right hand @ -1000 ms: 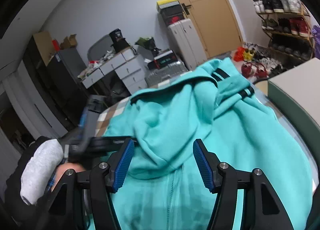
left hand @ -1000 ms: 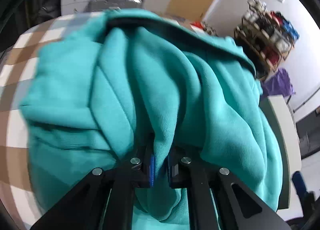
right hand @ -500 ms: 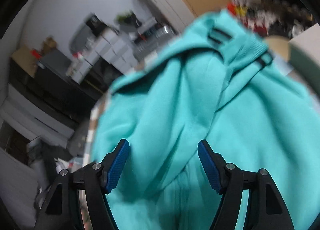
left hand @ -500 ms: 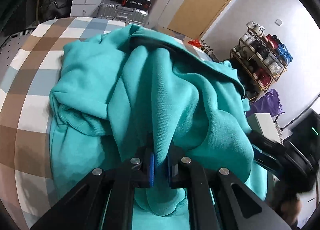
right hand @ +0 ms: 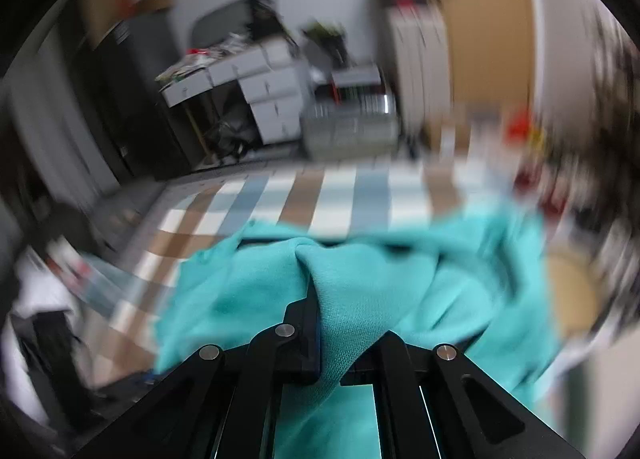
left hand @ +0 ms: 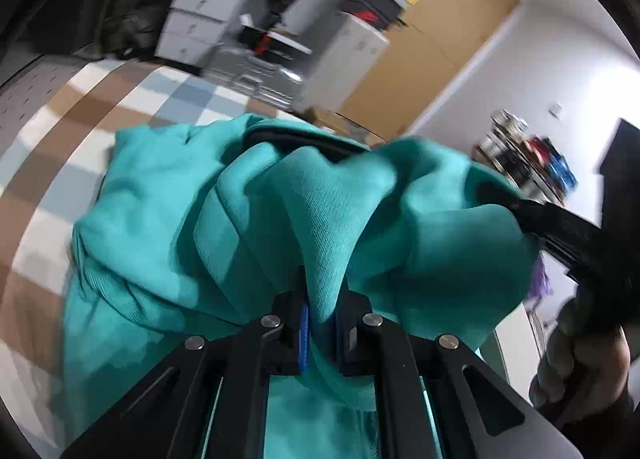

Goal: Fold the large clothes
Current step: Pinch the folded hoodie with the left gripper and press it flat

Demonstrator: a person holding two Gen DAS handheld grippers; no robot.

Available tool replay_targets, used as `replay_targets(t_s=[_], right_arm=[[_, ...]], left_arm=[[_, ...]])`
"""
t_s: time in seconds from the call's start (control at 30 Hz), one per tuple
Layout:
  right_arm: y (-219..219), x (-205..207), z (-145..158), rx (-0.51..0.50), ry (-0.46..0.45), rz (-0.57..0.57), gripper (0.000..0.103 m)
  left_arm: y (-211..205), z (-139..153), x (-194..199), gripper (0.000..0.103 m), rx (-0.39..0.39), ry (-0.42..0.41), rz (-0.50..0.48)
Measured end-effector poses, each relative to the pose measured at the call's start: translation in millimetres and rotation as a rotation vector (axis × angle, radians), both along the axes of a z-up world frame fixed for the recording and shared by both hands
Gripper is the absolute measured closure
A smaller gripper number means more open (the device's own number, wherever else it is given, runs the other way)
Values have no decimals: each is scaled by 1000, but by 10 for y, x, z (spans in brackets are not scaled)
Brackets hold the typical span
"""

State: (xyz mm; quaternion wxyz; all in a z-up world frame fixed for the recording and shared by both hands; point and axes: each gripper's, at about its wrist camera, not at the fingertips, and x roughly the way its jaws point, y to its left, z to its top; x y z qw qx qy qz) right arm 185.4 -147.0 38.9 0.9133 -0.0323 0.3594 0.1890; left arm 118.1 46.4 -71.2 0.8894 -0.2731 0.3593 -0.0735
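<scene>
A teal hoodie (left hand: 168,219) lies bunched on a checked tablecloth (left hand: 64,131). My left gripper (left hand: 322,323) is shut on a raised fold of it, and the cloth rises in a ridge between the pads. In the right wrist view, which is blurred, my right gripper (right hand: 328,323) is shut on another fold of the teal hoodie (right hand: 460,279), lifted off the checked tablecloth (right hand: 304,199). The right gripper (left hand: 516,211) also shows at the right of the left wrist view, biting the hoodie's edge, with a person's hand (left hand: 580,363) on its handle.
Grey drawer units (left hand: 192,15), a silver suitcase (left hand: 248,71) and a tall white cabinet (left hand: 344,59) stand beyond the table's far edge. A wooden door (left hand: 432,43) is behind them. A shoe rack (left hand: 532,163) stands at the right wall.
My right gripper went from wide open over the hoodie to shut on a fold of it, swinging sideways. The left gripper kept its grip and rose a little, rolling.
</scene>
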Motion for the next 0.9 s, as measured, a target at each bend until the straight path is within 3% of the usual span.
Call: replay_targets(t_s=[0.13, 0.2, 0.3, 0.4, 0.47, 0.5, 0.53, 0.57, 0.6, 0.7, 0.8, 0.87, 0.9], right_arm=[[-88, -83, -397, -112, -9, -34, 100], [-290, -62, -693, -110, 74, -80, 100], [-561, -83, -963, -33, 238, -97, 95], [-694, -240, -1007, -35, 288, -124, 71], [-742, -307, -958, -28, 312, -118, 70], [-776, -362, -895, -31, 301, -125, 68], [-806, -411, -823, -40, 288, -143, 55], [-817, -439, -764, -53, 272, -165, 44], [-812, -477, -686, -67, 241, -179, 43], [-643, -593, -407, -106, 140, -125, 42], [-357, -705, -199, -118, 70, -40, 36], [-146, -742, -157, -150, 32, -2, 23], [2, -740, -203, -169, 43, 46, 23]], left_arm=[[-144, -292, 45, 98, -30, 115, 10], [-160, -444, 49, 97, -70, 180, -25], [-180, -340, -34, 95, -32, 161, -75], [-197, -183, -119, 87, 33, 146, -125], [-209, -72, -203, 84, 101, 118, -156], [-210, -35, -235, 75, 138, 102, -163], [-201, 31, -298, 68, 180, 80, -153], [-177, 55, -333, 52, 196, 57, -142], [-142, 79, -363, 42, 200, 36, -134], [-21, 42, -370, 42, 196, 25, -120], [46, -43, -337, 42, 234, 52, -104], [70, -65, -308, 42, 235, 66, -102], [83, -76, -283, 42, 235, 79, -98]])
